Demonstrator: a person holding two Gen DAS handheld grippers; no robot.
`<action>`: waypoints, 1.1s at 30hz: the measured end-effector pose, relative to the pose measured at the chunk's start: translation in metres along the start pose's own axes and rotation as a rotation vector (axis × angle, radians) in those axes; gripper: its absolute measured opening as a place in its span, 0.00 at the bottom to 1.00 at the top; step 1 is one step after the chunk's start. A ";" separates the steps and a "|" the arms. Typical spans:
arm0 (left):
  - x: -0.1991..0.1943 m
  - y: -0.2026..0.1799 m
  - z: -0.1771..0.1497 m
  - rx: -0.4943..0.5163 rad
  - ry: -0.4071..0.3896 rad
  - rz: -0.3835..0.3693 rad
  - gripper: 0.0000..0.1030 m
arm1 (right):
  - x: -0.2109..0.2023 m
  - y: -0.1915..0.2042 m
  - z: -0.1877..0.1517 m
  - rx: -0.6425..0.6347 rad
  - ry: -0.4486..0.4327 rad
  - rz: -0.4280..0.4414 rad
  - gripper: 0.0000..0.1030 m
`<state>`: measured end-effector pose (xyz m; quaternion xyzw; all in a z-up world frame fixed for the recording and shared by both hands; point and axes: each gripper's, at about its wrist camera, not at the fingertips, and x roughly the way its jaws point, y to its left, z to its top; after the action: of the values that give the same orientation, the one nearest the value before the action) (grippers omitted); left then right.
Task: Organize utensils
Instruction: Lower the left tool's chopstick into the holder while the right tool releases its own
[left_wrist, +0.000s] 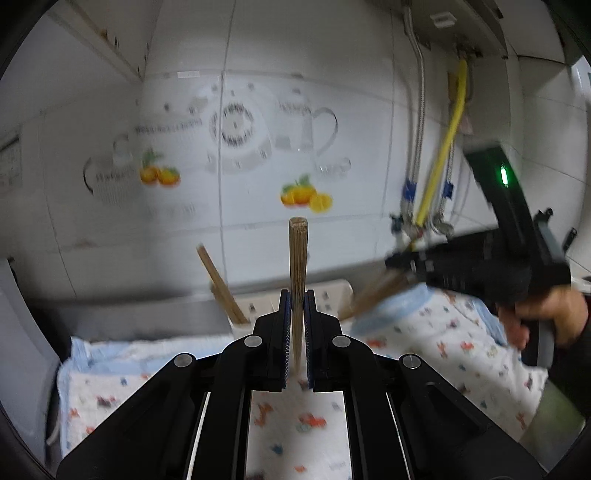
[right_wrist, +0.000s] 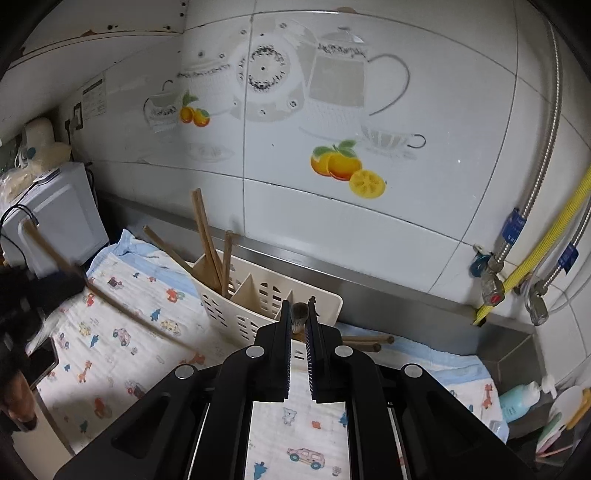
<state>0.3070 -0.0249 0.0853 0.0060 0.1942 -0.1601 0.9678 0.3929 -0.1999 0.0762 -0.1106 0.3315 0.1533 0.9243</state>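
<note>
- The left gripper (left_wrist: 295, 314) has its jaws closed almost fully on a wooden chopstick (left_wrist: 297, 266). The stick runs straight between the two pads and sticks out well past their tips, its squared end up against the tiled wall (left_wrist: 332, 92).
- In the right wrist view the same chopstick shows at the far left as a long slanting stick, with its lower end low over the patterned cloth (right_wrist: 122, 332) that covers the table.
- Behind the cloth, against the wall, stands a cream utensil holder (right_wrist: 236, 306) with slotted sides and inner dividers.
- Its leftmost compartment holds several chopsticks (right_wrist: 207, 236), which lean left and upward; one of them lies much flatter than the rest, out over the cloth.
- The right gripper (right_wrist: 299, 314) has its jaws nearly together on a second chopstick (right_wrist: 300, 312). This stick points along the camera's line of sight, so only its rounded end shows between the tips, just in front of the holder's right end.
- Seen from the left wrist, that gripper is at the right in the person's hand (left_wrist: 546, 317), blurred, with its stick slanting down and left toward the holder.
- Two more loose chopsticks (right_wrist: 365, 342) lie on the cloth just right of the holder, side by side.
- Farther right, a yellow hose (right_wrist: 550, 236) and braided metal hoses run down the wall to valves.
</note>
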 end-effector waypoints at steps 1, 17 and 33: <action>0.000 0.001 0.005 0.002 -0.010 0.004 0.06 | 0.000 -0.001 0.000 0.001 -0.004 0.000 0.07; 0.034 0.018 0.065 -0.013 -0.125 0.115 0.06 | -0.013 -0.016 -0.006 0.022 -0.071 -0.004 0.20; 0.095 0.042 0.039 -0.094 -0.013 0.125 0.06 | -0.024 -0.010 -0.042 0.031 -0.097 0.022 0.45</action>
<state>0.4176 -0.0175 0.0836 -0.0285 0.1944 -0.0901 0.9764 0.3546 -0.2272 0.0613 -0.0850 0.2898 0.1633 0.9392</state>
